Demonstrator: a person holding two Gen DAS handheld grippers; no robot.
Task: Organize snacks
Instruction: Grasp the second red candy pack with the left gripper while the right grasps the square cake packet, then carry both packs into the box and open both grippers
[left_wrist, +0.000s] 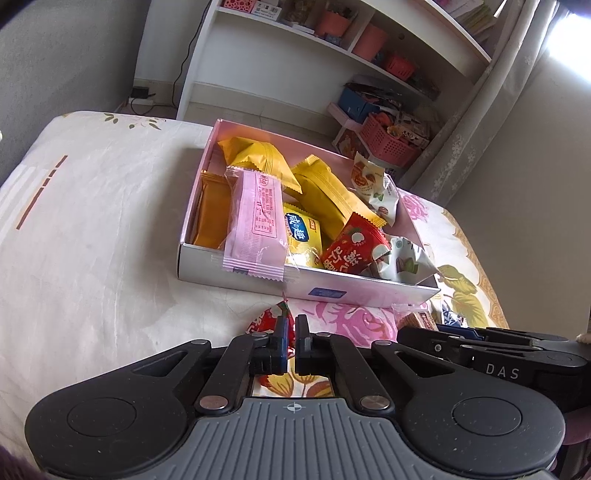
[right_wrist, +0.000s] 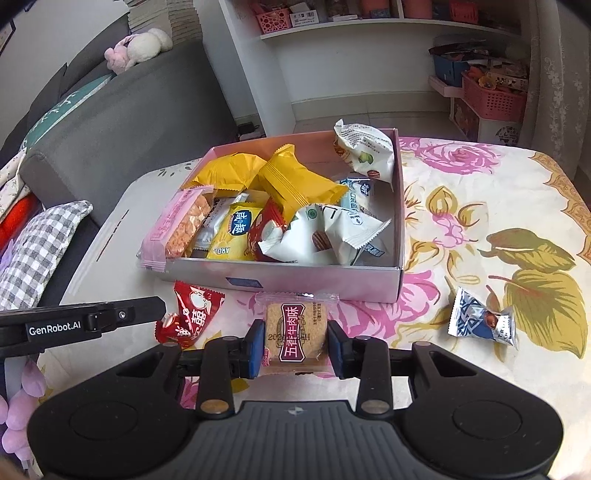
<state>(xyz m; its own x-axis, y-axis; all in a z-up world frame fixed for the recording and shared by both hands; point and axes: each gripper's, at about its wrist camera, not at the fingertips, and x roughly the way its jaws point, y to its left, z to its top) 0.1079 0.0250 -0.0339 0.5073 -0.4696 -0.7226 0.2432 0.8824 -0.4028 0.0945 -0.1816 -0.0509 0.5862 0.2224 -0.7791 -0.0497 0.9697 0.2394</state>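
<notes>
A floral cloth (right_wrist: 480, 221) with pink roses and olive leaves covers the table, and behind it stand white shelves (right_wrist: 369, 55) with pink baskets, while a grey sofa (right_wrist: 129, 110) fills the upper left of the right wrist view. In the middle of both views sits an open pink box (right_wrist: 314, 280) packed with snacks: yellow packets (right_wrist: 295, 181), a long pink wafer packet (left_wrist: 255, 225) that overhangs the near left edge of the box, a yellow biscuit pouch (right_wrist: 236, 229), white nut pouches (right_wrist: 332, 232) and a red packet (left_wrist: 352, 243). At the lower centre of the right wrist view the right gripper (right_wrist: 295, 343) is clamped on a clear-wrapped biscuit packet (right_wrist: 295, 332) with a maroon label, its blue pads pressed on the packet's two sides, just in front of the box's near wall. At the lower centre of the left wrist view the left gripper (left_wrist: 291, 332) has its fingers brought together on the corner of a red candy packet (left_wrist: 273, 319), which lies on the cloth just in front of the box; in the right wrist view the same packet (right_wrist: 192, 314) sits at the lower left, at the tip of the left gripper. A blue and white wrapped candy (right_wrist: 480, 321) lies alone on the cloth at the right, well apart from the box.
</notes>
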